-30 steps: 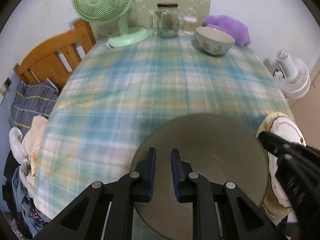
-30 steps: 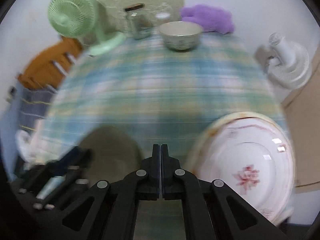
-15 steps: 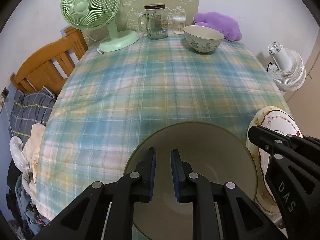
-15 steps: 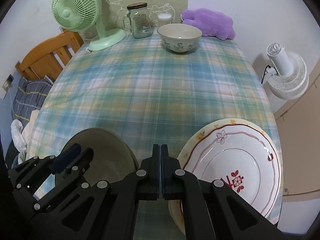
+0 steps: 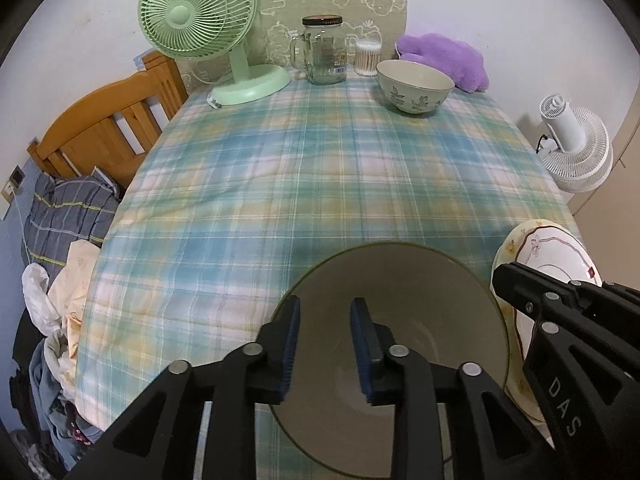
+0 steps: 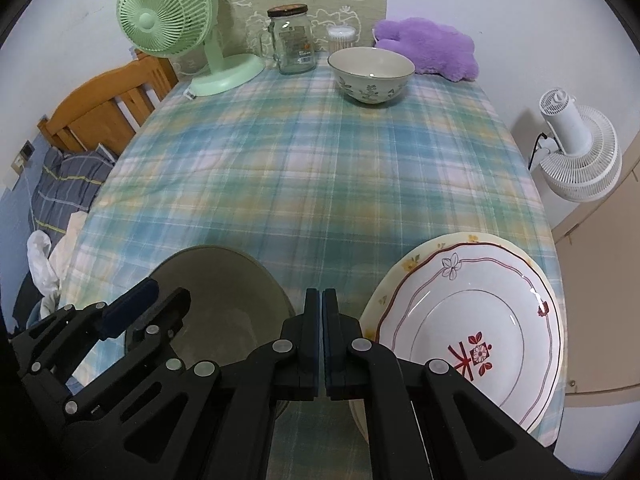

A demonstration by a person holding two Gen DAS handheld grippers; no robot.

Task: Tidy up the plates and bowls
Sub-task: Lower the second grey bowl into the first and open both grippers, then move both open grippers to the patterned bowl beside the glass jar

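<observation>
a table under a blue, green and yellow plaid cloth (image 5: pixel 320 184) fills both views. along its far edge stand a mint-green desk fan (image 5: pixel 200 12), a clear glass jar mug with a dark lid (image 5: pixel 324 52), a small tub of cotton swabs (image 5: pixel 368 58), a pale leaf-patterned ceramic bowl (image 5: pixel 416 84) and a purple plush cushion (image 5: pixel 444 60); the broad middle of the cloth lies bare between them and the near dishes.

at the near edge sits a wide olive-grey bowl (image 5: pixel 420 312). the left gripper (image 5: pixel 325 344) hangs over it with its jaws opening; the bowl's left rim passes just under the left finger, but whether any pad touches it i cannot tell. the right gripper (image 6: pixel 322 336) is closed on nothing, its pads pressed together above the strip of cloth between the grey bowl (image 6: pixel 224 280) and a white plate with a red rim line and red flower mark (image 6: pixel 472 328), which rests on a cream plate with yellow flowers (image 6: pixel 404 264).

the left wrist view shows only a sliver of those plates behind the right gripper's black frame. the right wrist view shows the top plate nearly whole. a wooden bed frame (image 5: pixel 104 128) with heaped bedding stands left of the table, and a white floor fan (image 6: pixel 576 152) to its right.
</observation>
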